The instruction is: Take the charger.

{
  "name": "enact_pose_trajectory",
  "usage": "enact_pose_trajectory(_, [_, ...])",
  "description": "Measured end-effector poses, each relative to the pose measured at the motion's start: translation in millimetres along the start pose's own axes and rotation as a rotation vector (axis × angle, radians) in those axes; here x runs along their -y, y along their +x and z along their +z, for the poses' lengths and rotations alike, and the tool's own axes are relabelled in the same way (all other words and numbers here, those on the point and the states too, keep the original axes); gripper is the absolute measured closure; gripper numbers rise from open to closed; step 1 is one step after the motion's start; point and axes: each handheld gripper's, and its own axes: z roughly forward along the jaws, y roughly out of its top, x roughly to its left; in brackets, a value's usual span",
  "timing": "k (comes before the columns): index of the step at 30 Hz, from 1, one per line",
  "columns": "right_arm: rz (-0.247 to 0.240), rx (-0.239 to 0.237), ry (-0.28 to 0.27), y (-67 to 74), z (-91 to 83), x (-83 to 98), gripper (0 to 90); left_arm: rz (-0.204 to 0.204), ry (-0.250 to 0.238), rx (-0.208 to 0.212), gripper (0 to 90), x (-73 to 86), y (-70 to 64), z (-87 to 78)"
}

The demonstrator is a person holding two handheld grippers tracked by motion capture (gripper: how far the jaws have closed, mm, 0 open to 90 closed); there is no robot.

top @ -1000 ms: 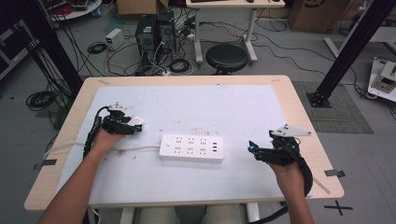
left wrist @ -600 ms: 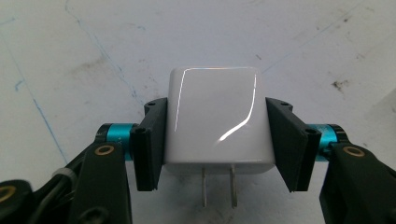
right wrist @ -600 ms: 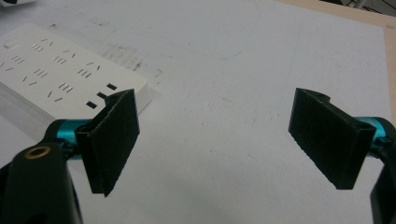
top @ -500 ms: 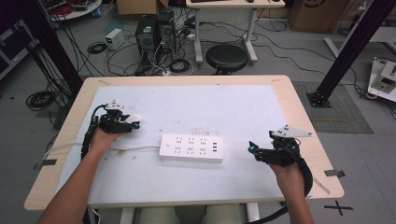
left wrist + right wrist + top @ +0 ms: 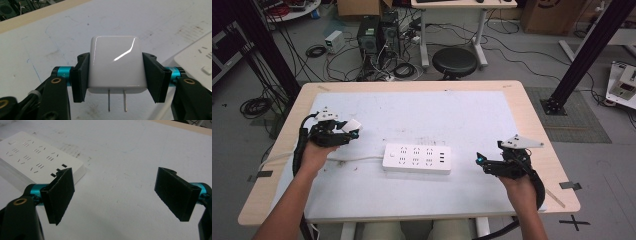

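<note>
So the left gripper (image 5: 116,72) has its fingers (image 5: 80,77) clamped on the flat sides of a charger (image 5: 116,65), held up off the tabletop (image 5: 512,107) toward its left edge, about midway along. The step in hand looks like plugging it into the power strip (image 5: 417,158), which lies flat near the middle of the tabletop, a bit toward the near edge.

Tip for doing this well: the two prongs stick out toward the camera in the left gripper view, so the wrist needs to roll until they point straight down, then line them up with a two-slot socket before pushing. Go in square, not tilted, or the blades will snag on the slots. The strip isn't fixed down, so the right gripper (image 5: 117,192), fingers spread with nothing between them, just right of the strip, could pin it.

The charger is a glossy white cube with rounded corners and two bare metal blades.
</note>
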Motion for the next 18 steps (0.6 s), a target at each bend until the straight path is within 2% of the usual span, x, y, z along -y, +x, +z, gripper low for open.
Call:
enact_pose_trajectory(4, [-0.010,-0.007,-0.009,2.7,-2.2,-0.8,16.7,-0.007,-0.023,0.003,42.6,1.0,-12.0,-12.9])
enact_pose_trajectory(10, [-0.031,-0.023,-0.016,5.6,-4.8,-1.7,16.7,0.013,-0.069,0.004,42.6,0.2,-30.2,-30.9])
enact_pose_trajectory(18, [-0.031,-0.032,-0.010,5.6,-2.6,0.6,16.6,0.043,-0.106,0.036,42.5,-3.1,-46.7,-40.4])
